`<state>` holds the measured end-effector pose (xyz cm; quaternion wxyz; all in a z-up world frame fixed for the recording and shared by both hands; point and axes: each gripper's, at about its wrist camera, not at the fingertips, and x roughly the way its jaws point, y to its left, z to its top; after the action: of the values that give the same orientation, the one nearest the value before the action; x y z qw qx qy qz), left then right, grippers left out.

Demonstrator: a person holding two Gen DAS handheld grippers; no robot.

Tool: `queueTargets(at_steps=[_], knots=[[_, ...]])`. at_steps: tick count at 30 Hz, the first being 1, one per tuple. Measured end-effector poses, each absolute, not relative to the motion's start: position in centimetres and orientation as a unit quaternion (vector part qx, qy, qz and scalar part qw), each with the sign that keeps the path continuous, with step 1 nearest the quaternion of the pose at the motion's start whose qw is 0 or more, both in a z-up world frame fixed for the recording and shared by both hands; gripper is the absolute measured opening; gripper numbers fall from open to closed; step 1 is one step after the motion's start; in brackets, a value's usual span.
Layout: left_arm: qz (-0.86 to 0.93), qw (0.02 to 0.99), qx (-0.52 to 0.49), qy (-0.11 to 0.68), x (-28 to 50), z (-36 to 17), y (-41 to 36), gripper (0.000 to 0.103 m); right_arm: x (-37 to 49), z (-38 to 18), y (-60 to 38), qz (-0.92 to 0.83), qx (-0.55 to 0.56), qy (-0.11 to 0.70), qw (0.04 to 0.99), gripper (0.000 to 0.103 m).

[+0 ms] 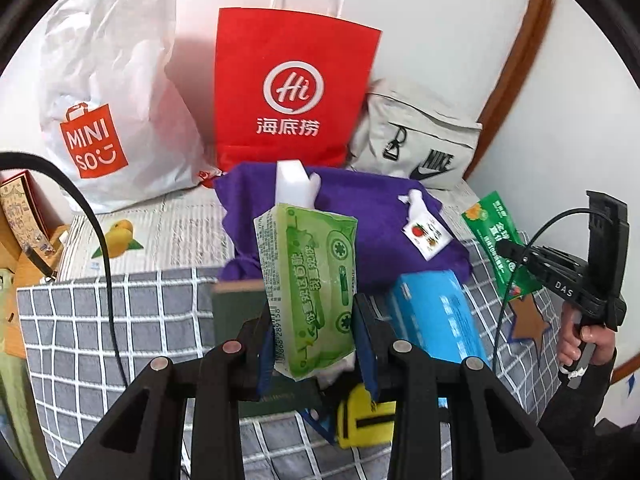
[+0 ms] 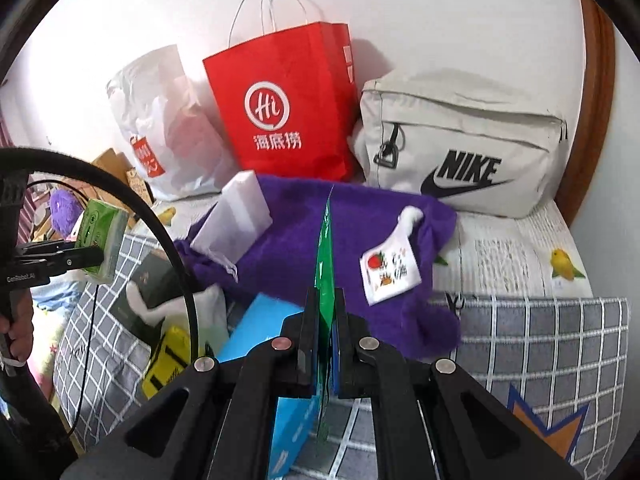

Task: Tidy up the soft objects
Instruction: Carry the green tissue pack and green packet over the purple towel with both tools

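Note:
My left gripper (image 1: 314,316) is shut on a green tissue pack (image 1: 310,288), lifted above the bed; the same tissue pack (image 2: 100,236) shows at the left of the right wrist view. My right gripper (image 2: 326,304) is shut on a thin green sachet (image 2: 325,264), seen edge-on; that sachet (image 1: 500,240) and the right gripper (image 1: 510,250) appear at the right of the left wrist view. Below both lies a purple plush cloth (image 1: 372,224) with a white label (image 2: 390,274). A white sponge block (image 2: 236,216) rests on the cloth.
A red paper bag (image 1: 288,92), a white Miniso plastic bag (image 1: 108,100) and a grey Nike bag (image 2: 464,148) stand against the wall. A blue box (image 1: 436,316), a dark green box (image 2: 152,284) and a yellow item (image 1: 364,416) lie on the grey checked blanket (image 1: 120,320).

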<state>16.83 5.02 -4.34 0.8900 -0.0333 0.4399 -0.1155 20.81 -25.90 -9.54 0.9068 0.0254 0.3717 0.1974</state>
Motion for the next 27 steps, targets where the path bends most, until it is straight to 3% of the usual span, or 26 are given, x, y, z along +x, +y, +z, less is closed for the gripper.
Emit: queueTargets(at_steps=[15, 27], knots=[[-0.082, 0.886, -0.05, 0.454, 22.7, -5.3, 7.3, 0.033, 25.8, -9.2, -26.2, 0.19, 0.037, 0.372, 0.908, 0.005], [-0.072, 0.877, -0.053, 0.473, 26.2, -6.9, 8.5, 0.033, 32.7, -13.4, -25.0, 0.192, 0.073, 0.426, 0.881, 0.005]])
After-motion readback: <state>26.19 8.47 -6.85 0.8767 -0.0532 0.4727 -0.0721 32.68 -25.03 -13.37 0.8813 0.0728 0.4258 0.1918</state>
